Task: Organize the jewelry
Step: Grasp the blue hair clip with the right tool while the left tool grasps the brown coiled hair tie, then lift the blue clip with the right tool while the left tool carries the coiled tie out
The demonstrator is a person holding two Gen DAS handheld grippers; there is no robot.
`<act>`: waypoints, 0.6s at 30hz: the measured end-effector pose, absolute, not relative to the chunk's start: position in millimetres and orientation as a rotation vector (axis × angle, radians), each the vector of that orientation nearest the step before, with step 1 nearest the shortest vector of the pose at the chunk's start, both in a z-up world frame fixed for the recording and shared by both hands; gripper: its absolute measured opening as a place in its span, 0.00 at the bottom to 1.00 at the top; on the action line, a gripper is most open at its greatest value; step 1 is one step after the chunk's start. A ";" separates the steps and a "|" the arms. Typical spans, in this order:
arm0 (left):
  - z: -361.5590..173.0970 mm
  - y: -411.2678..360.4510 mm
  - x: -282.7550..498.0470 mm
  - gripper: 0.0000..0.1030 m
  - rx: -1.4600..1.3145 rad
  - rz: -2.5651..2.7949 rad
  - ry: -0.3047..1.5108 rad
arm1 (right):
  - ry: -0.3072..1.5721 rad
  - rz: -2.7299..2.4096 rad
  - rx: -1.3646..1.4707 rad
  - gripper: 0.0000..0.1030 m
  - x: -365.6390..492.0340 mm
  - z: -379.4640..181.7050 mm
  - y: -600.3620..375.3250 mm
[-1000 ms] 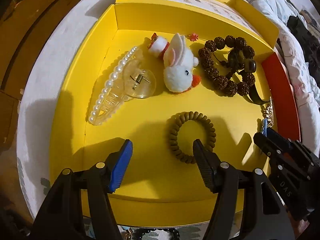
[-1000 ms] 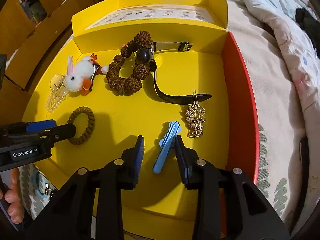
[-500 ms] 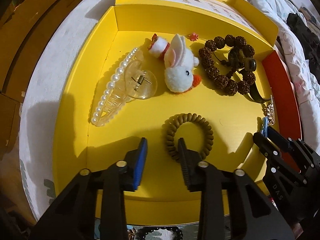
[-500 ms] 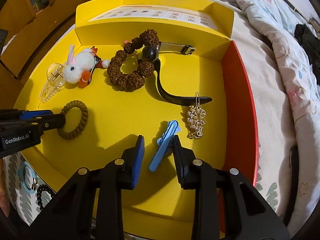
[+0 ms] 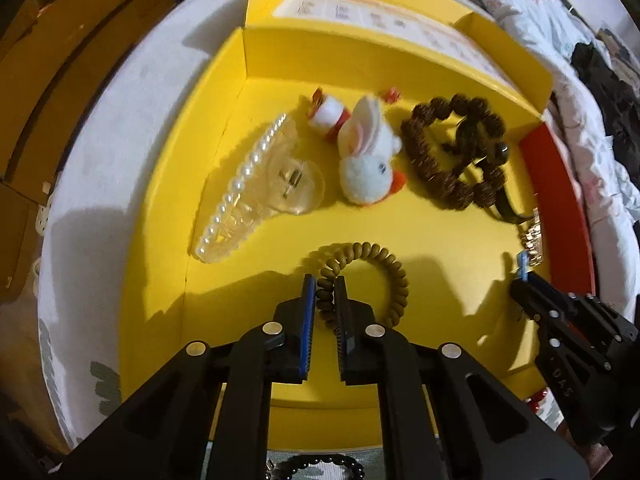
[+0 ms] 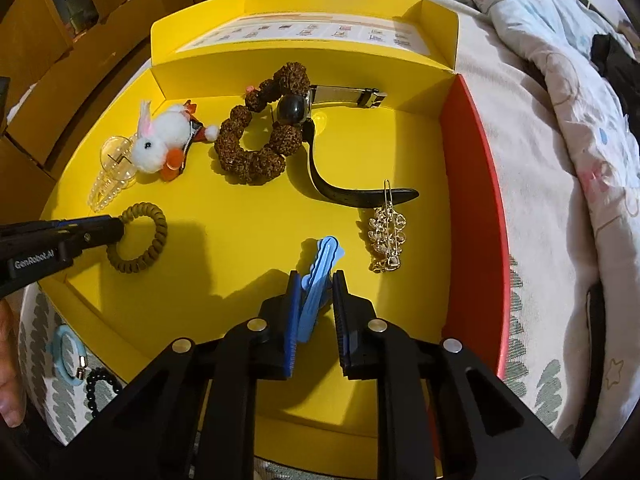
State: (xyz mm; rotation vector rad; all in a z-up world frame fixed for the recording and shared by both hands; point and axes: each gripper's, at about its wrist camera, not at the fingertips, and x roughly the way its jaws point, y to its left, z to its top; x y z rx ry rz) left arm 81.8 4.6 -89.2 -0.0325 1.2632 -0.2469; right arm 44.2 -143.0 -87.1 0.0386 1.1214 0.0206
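- The yellow tray [image 6: 256, 216] sits on the bed [image 6: 532, 168]; its yellow back wall stands well ahead of both sets of fingers, and a red side wall [image 6: 476, 184] rises to the right of the right gripper's fingers.
- The bare yellow floor between the two grippers is the widest open stretch.
- The left gripper [image 5: 323, 286] has its fingers nearly closed on the near-left arc of the olive coil hair tie [image 5: 394, 276]; the rest of the loop lies flat, ahead and right of them.
- The right gripper [image 6: 316, 278] has its fingers closed in on the blue hair clip [image 6: 322, 260], whose far end sticks out ahead of the tips.
- The brown bead bracelet [image 6: 248, 148] lies far ahead, between the two grippers, touching a black watch [image 6: 296, 112] whose strap curls back toward the right fingers.
- The white rabbit clip [image 5: 366, 164] lies ahead of the left fingers, just beside the pearl claw clip [image 5: 248, 196], which is ahead and left, near the tray's left wall.
- The gold crystal clip [image 6: 386, 236] lies just ahead and right of the right fingers, between them and the red wall, apart from both.
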 end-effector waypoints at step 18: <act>-31.7 32.4 51.9 0.09 -0.128 -0.272 1.156 | 1.026 0.024 0.135 0.16 9.4 -29.3 -164.1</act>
